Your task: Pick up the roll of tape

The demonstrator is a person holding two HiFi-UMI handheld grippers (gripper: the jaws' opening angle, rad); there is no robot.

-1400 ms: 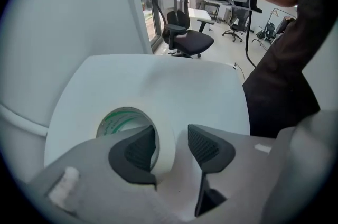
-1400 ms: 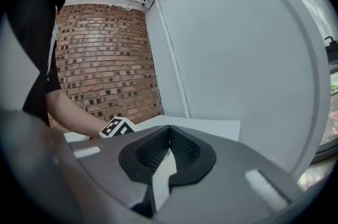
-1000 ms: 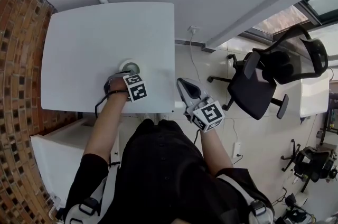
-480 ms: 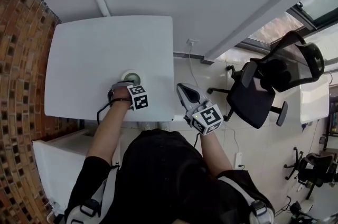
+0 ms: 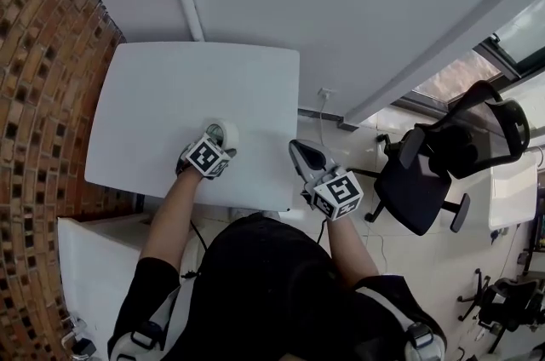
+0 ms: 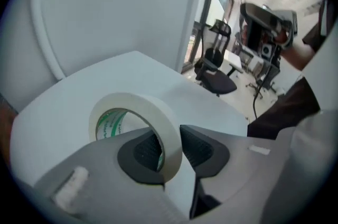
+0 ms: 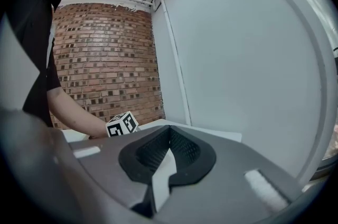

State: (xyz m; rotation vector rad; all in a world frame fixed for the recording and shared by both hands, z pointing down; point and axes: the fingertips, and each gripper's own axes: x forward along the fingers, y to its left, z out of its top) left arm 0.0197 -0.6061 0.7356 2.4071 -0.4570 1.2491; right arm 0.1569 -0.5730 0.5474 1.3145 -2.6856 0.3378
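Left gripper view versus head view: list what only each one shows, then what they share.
Only the left gripper view: the left tool pinching the wall of the roll of tape, one pad inside the ring, jaws just closed further; green print inside. Only the head view: the right tool beside the table's right edge, the left tool's marker cube. Both: the roll of tape, white table, office chair.

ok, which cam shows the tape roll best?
Left gripper view: the roll of tape is large and close, standing on edge, its wall pinched in the left claw, whose jaws have just been closing. Head view shows it small, partly behind that claw. Right gripper view doesn't show it.
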